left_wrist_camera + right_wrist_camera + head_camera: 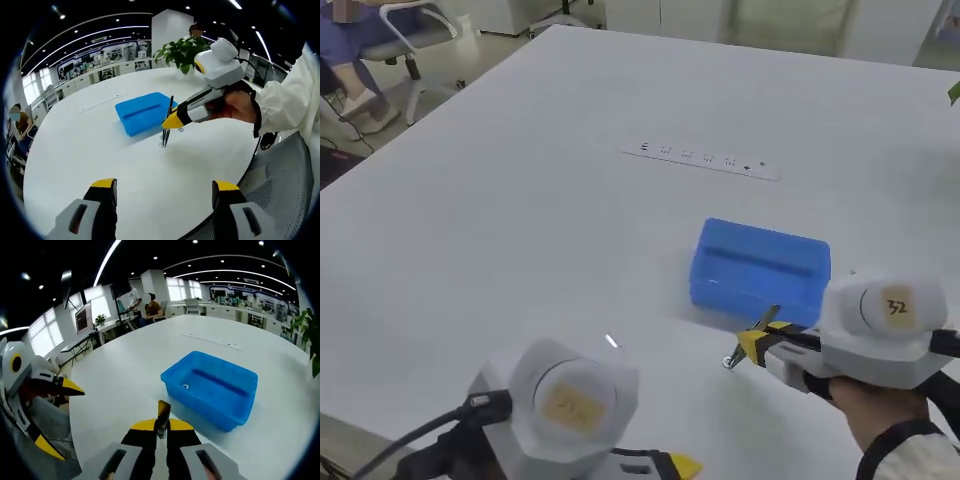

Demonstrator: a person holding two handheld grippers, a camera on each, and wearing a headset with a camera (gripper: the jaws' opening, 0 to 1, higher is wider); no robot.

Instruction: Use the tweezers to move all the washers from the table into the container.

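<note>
Head view shows white table point(520, 230), blue container point(760, 268); right gripper point(756, 346) clamps tweezers point(735, 357), left gripper point(165, 186) gapes empty.

Bright, even ceiling lights; soft shadows on the white bench point(520, 220); both gripper views bend strongly at edges.

Your right jaws pinch the dark tweezers point(165, 134), tips down on the table point(100, 165). Just ahead of those jaws sits the open blue container point(235, 416), one small washer point(186, 387) inside.
</note>
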